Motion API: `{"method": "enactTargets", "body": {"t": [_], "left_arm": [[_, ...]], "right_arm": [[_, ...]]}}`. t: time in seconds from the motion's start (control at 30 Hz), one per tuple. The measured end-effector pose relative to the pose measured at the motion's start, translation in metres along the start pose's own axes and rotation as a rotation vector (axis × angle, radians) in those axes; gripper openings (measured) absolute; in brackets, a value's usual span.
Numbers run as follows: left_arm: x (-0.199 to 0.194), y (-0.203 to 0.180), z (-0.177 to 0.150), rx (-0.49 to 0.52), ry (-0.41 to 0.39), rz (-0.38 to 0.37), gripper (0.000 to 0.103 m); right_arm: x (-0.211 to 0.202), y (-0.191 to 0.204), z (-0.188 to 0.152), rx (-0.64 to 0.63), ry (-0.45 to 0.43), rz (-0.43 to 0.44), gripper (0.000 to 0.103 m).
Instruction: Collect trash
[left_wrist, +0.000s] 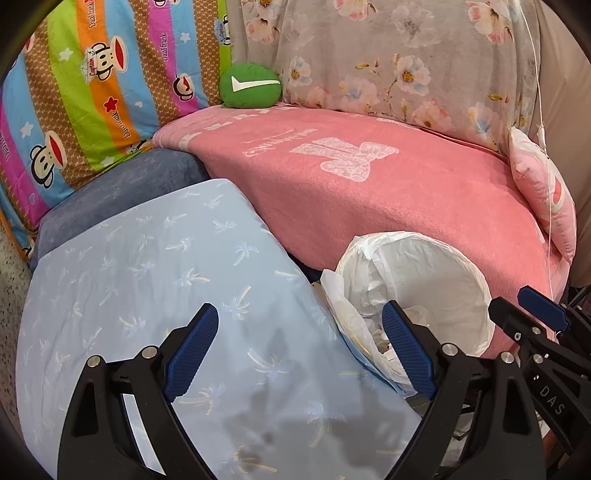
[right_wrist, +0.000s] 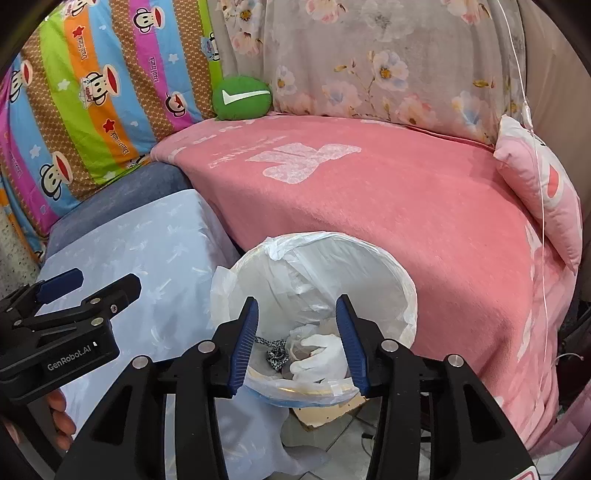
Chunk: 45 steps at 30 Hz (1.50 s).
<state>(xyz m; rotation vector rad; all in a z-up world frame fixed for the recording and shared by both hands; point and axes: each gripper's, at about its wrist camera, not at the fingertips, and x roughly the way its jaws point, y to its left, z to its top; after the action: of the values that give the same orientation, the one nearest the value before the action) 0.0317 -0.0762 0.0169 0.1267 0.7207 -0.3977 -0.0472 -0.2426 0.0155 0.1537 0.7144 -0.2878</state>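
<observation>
The trash bin (right_wrist: 314, 295), lined with a white bag (right_wrist: 369, 266), stands at the lower centre of the right wrist view, against the edge of the pink blanket (right_wrist: 388, 206), with crumpled white trash (right_wrist: 317, 358) at its bottom. The right gripper (right_wrist: 301, 343) hangs above the bin, fingers apart and empty. The left gripper (left_wrist: 301, 354) hovers over the light blue pillow (left_wrist: 166, 277) at lower left, fingers spread wide, holding nothing. A green cushion (left_wrist: 250, 85) sits at the upper centre.

White-lined bin (right_wrist: 388, 266), crumpled trash (right_wrist: 317, 358) inside
</observation>
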Motion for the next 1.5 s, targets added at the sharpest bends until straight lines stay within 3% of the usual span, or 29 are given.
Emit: {"method": "enactTargets", "body": {"t": [0.17, 0.5, 0.7, 1.0, 1.1, 1.5], "left_arm": [[0.003, 0.000, -0.006, -0.005, 0.020, 0.009, 0.086], [0.006, -0.003, -0.013, 0.003, 0.048, 0.010, 0.088], [0.006, -0.003, -0.016, 0.002, 0.059, 0.011, 0.090], [0.007, -0.004, -0.017, 0.003, 0.070, 0.016, 0.090], [0.008, -0.005, -0.017, 0.006, 0.070, 0.022, 0.090], [0.009, -0.007, -0.019, 0.009, 0.071, 0.026, 0.090]], "right_arm": [[0.000, 0.002, -0.005, -0.007, 0.018, 0.000, 0.049], [0.001, 0.001, -0.012, -0.004, 0.046, -0.024, 0.068], [0.000, 0.003, -0.015, -0.013, 0.041, -0.036, 0.084], [-0.002, 0.000, -0.019, -0.006, 0.039, -0.057, 0.089], [-0.001, -0.002, -0.019, 0.000, 0.042, -0.062, 0.098], [0.001, -0.003, -0.023, -0.001, 0.066, -0.074, 0.098]]}}
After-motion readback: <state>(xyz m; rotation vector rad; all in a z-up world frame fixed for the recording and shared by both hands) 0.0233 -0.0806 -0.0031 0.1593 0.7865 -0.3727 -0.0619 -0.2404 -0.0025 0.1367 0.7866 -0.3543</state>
